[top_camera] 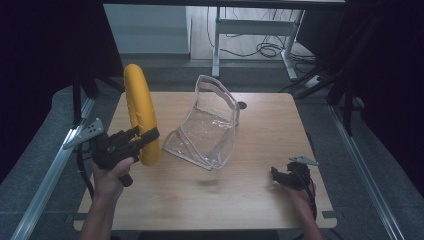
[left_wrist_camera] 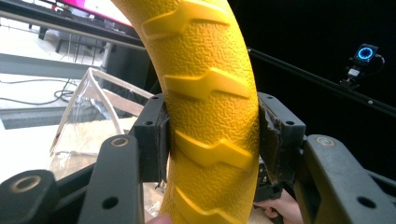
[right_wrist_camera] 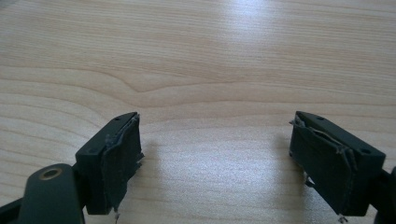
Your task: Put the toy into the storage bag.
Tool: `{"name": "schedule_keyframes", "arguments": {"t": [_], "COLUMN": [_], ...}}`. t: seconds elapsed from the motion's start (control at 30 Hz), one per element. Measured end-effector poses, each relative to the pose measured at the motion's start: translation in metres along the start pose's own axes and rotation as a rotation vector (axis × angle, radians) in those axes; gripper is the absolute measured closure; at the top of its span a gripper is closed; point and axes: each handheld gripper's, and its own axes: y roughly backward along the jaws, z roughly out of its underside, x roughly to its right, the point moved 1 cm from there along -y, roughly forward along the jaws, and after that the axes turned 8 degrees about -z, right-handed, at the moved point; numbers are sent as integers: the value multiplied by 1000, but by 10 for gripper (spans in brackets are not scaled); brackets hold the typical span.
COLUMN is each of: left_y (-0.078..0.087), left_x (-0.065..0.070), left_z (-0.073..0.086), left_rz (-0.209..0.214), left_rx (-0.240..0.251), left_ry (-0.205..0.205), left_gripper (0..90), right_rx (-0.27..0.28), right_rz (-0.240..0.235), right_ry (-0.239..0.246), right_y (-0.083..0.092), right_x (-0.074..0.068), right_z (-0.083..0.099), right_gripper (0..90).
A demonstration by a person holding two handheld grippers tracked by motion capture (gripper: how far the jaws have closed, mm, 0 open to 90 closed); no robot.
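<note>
We hold a yellow ring (top_camera: 140,113) in our left gripper (top_camera: 148,136), the jaws closed on its lower rim so that the ring stands on edge and rises well above them. In the left gripper view the ring (left_wrist_camera: 210,107) runs upright between the two jaws, its pebbled face and raised chevron ribs plain to see, with a pad pressed against each flank and no gap on either side. Just beyond the jaws and to their right in the high view, a clear bag (top_camera: 207,125) sits propped open on the table (top_camera: 240,195), its mouth turned up, close to the ring though we cannot tell whether the two touch. In the left gripper view the bag (left_wrist_camera: 91,116) shows past the left-hand jaw. Our right gripper (top_camera: 281,176) rests low over the table, well apart from ring and bag. Its own view shows the jaws spread wide with nothing between them, the worn pads (right_wrist_camera: 122,161) framing bare wood (right_wrist_camera: 210,70) ahead.
</note>
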Motion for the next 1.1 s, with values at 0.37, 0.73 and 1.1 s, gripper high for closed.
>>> {"name": "schedule_keyframes", "arguments": {"t": [0.37, 0.73, 1.1], "left_y": [-8, -13, -25], "left_x": [8, 12, 25], "left_z": [-11, -19, -26], "left_rz": [10, 24, 44], "left_rx": [35, 76, 93], "left_ry": [-11, -1, -20], "left_gripper": [506, 505, 504], "right_rx": [2, 6, 4], "right_rz": [0, -1, 0], "right_ry": [-3, -6, -8], "right_y": [0, 0, 0], "right_x": [1, 2, 2], "right_z": [0, 0, -1], "right_gripper": [169, 170, 170]}}
